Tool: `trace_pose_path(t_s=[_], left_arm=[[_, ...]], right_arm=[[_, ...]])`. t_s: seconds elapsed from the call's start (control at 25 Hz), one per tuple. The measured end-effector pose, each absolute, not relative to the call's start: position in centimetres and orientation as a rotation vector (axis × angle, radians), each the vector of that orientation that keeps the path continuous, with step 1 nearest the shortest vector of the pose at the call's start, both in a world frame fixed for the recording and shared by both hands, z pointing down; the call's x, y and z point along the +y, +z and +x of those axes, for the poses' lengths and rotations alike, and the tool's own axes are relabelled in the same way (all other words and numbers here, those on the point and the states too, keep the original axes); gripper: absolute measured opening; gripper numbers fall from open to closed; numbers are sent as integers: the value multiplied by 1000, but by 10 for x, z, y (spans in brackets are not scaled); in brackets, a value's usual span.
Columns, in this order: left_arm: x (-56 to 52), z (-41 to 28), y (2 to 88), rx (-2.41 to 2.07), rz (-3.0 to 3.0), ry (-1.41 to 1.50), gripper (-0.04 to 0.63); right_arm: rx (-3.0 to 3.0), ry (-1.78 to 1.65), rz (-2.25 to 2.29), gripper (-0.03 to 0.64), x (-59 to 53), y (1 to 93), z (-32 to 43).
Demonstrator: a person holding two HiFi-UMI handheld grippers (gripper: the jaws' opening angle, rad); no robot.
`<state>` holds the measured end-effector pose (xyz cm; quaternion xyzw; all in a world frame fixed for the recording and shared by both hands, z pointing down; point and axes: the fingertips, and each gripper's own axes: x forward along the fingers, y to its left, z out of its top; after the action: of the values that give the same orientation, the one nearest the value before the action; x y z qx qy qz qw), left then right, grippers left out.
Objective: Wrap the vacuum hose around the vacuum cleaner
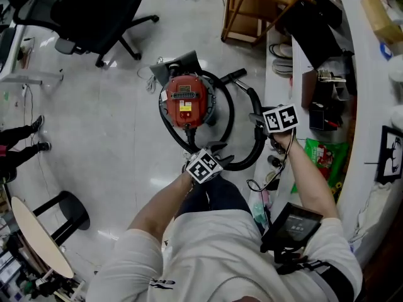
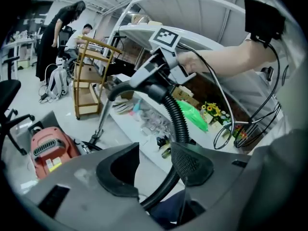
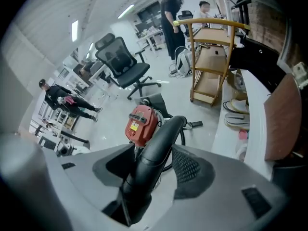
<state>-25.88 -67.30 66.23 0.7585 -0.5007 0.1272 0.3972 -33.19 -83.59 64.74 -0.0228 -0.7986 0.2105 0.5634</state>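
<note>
**Red vacuum cleaner (image 1: 186,99) on a glossy floor (image 1: 107,118), hose (image 1: 252,150) in both jaws**

Pale, shiny flooring ran through an open office with a black office chair (image 1: 94,11), a wooden cart (image 1: 252,11) and a curved white tabletop (image 1: 362,87) at the right. The vacuum cleaner stood on the floor, its yellow label (image 1: 185,106) too small to read, the black hose looped around it. The right gripper (image 1: 259,119) clamped the hose's rigid end. The left gripper (image 1: 219,152) had its jaws apart, the hose running loosely between them.

The vacuum cleaner (image 1: 186,99) is glossy red plastic, its hose (image 2: 177,119) matt black and ribbed, the floor (image 1: 107,124) shiny
</note>
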Motion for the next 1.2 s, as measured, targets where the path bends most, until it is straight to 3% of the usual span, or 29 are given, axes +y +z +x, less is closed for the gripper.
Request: trace_pose_path(t_s=[0.4,0.84,1.2], left_arm=[[-767,-361,666,-1359,2107,656,184],[-843,-364,705,-1033,2528,1163,184],[-887,-359,757,-821,2736,1530,235]], right_arm=[[-1771,307,-114,247,-829,657,-309],[-1765,323,-118,245,-830,656,-318],[-1747,321,-145,247,-834,652,-318]])
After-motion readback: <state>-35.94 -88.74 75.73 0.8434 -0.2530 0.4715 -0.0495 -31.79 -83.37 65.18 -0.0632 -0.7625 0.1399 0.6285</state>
